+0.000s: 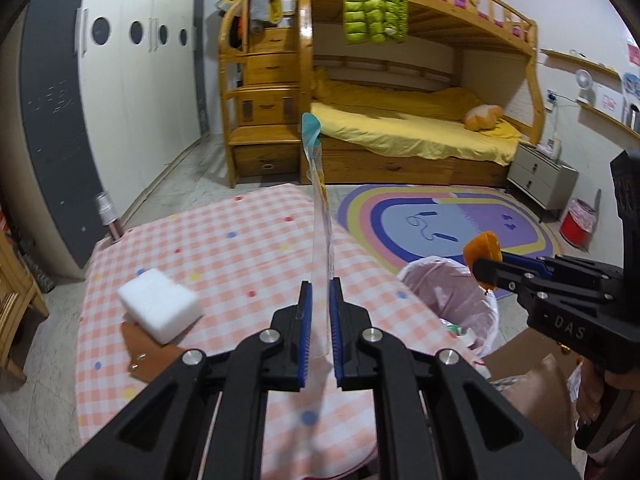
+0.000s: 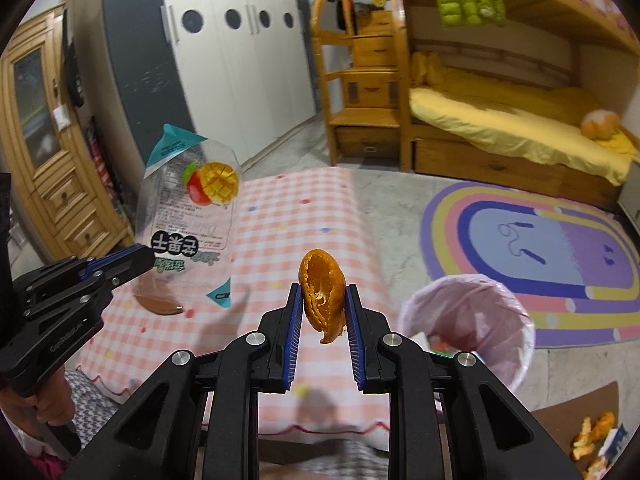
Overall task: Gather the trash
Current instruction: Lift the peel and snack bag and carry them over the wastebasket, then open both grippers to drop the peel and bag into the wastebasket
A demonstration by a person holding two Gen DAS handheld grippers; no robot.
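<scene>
Orange peel [image 2: 323,296], wrapper [image 2: 188,204] held above checked tablecloth [image 1: 240,248]; bunk bed [image 1: 420,128] behind.

Glossy clear plastic wrapper [image 2: 188,200], matt pitted orange peel [image 2: 323,296], checked cloth bench [image 1: 240,240], white foam block [image 1: 160,304], thin pink plastic bin liner [image 2: 472,304]

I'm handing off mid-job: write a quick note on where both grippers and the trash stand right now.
Left gripper: shut on the mango bag, held up over the checked table.
Right gripper: shut on an orange peel, near the lined bin.
Done: some trash already shows in the bin.
Left: drop both items in; the foam block and brown scrap remain on the table, more peel on cardboard beside the bin.
</scene>
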